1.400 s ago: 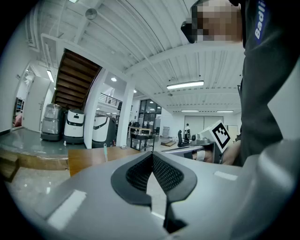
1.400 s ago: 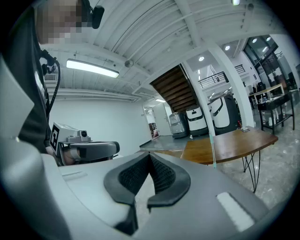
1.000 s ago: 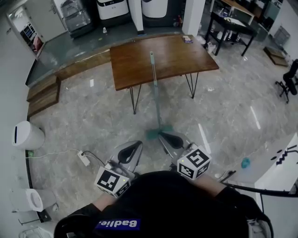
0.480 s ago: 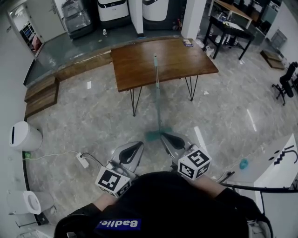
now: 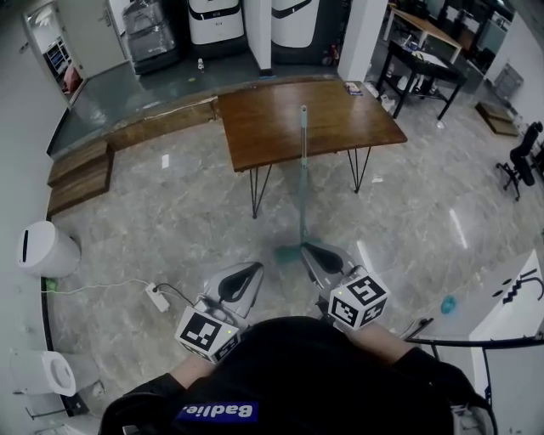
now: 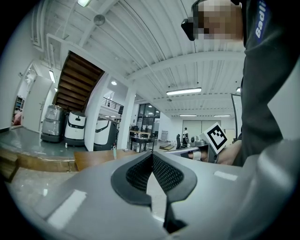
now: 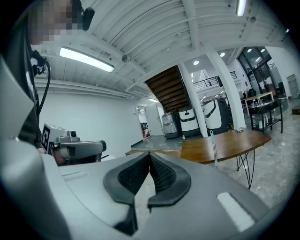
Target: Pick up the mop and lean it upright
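Right hand-held gripper (image 5: pixel 307 248), left hand-held gripper (image 5: pixel 253 268), both closed, empty, mop head (image 5: pixel 287 252) half hidden

This looks like a large open lab or office hall, with a polished grey marble-look floor (image 5: pixel 170 212), a white ribbed ceiling (image 6: pixel 140 37) with strip lights (image 6: pixel 183 91), a brown wooden staircase (image 6: pixel 77 77), tall white-and-black machines (image 5: pixel 212 17) along the far wall, a brown wooden table on black hairpin legs (image 5: pixel 280 127) and a black office chair (image 5: pixel 523 157).
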Tool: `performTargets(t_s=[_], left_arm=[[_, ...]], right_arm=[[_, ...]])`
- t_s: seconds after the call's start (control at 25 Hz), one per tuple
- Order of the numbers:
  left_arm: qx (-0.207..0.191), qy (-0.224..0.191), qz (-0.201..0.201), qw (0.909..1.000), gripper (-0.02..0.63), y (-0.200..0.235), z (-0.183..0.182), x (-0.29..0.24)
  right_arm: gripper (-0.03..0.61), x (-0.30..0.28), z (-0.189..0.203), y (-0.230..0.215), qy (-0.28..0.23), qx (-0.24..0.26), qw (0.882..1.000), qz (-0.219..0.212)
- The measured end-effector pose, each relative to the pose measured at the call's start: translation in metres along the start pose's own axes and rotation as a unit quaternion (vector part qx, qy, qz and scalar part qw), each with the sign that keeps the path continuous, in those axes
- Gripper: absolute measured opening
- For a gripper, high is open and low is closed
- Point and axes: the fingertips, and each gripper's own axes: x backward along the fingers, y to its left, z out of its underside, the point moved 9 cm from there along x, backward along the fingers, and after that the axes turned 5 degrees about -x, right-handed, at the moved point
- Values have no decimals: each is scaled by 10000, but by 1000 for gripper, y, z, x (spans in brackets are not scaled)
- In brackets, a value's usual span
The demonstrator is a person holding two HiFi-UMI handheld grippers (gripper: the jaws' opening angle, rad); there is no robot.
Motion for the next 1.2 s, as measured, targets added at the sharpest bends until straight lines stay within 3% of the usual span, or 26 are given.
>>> performTargets(t_s=[0.6, 1.2], left_arm=[[169, -164, -104, 9997, 20, 31, 8, 53], [122, 16, -471, 9988, 20, 51, 13, 44]], right_arm=[[63, -19, -1, 13, 148, 149, 9983, 546], [130, -51, -6, -37, 211, -21, 9977, 648]])
